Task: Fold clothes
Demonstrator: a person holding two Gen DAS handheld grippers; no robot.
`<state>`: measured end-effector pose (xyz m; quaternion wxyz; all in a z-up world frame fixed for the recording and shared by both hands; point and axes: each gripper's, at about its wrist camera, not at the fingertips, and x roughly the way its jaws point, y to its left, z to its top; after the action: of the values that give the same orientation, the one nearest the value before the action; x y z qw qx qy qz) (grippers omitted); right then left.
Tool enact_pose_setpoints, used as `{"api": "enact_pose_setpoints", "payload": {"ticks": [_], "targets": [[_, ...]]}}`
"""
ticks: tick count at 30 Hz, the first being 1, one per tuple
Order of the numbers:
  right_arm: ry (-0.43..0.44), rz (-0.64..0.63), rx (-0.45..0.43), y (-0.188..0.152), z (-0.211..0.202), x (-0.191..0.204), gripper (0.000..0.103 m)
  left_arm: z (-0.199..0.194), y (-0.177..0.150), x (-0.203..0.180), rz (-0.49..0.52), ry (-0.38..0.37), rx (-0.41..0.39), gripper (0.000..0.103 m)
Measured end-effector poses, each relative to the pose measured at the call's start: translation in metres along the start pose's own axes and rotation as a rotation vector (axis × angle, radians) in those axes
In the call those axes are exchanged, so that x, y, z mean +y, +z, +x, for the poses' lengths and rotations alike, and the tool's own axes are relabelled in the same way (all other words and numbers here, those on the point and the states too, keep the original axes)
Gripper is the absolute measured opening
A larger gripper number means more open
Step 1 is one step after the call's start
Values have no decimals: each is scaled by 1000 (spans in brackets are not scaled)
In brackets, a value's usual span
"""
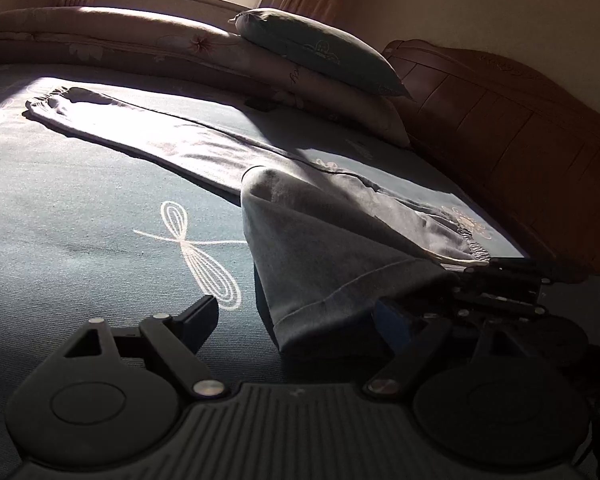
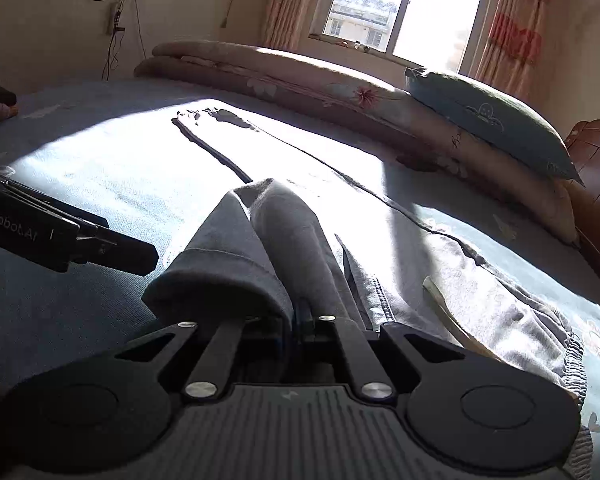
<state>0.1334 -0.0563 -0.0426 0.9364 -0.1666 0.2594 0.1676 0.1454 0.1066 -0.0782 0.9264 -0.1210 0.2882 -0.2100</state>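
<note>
Trousers [image 2: 284,240]: one grey pair | pillows: seemingly one [image 2: 488,120] | left claw [image 1: 300,312] wide | right claw [image 2: 296,316] clamping trouser hem

My grippers were matte black, with ribbed grey housings, round silver pivot screws, and white lettering along my left gripper [image 2: 72,240].

Trousers [image 1: 204,148] on bed [image 1: 80,220], before pillow [image 1: 320,50]
</note>
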Motion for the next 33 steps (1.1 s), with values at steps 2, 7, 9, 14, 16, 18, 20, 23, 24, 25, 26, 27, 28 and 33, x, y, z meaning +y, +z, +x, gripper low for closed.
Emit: {"api": "enact_pose_setpoints", "payload": {"ticks": [2,7,9,14,16,18,20,23,24,25,26,27,28,33], "targets": [[-6,16,-4,0,-2,-6,7,3,-4,-12,80,-13,-17,91],[-13,59,-20,1,-7,-17,7,23,-19,-39,270,87,-15,91],[-15,68,-25,2,-9,-21,7,32,-21,-43,295,133,-32,90],[-2,75,-48,3,-17,-22,7,49,-15,-32,163,175,-94,79],[1,78,-55,3,-21,-23,7,58,-14,-26,120,201,-96,75],[5,84,-59,1,-25,-23,7,65,-13,-22,84,209,-87,71],[3,79,-58,-2,-27,-23,7,70,-12,-18,52,205,-80,60],[16,82,-58,-6,-30,-23,8,73,-9,-15,11,176,-88,45],[29,89,-56,-8,-32,-24,9,72,-8,-16,7,177,-92,42],[40,100,-59,-10,-35,-25,11,72,-7,-17,9,187,-98,34],[53,116,-70,-14,-40,-27,11,71,-7,-19,18,206,-106,29],[60,129,-88,-17,-45,-30,13,70,-6,-21,30,228,-115,28],[54,139,-106,-22,-52,-33,17,68,-6,-21,37,252,-124,23],[-41,162,-122,-44,-66,-56,45,51,-4,-15,4,323,-182,11]]}}
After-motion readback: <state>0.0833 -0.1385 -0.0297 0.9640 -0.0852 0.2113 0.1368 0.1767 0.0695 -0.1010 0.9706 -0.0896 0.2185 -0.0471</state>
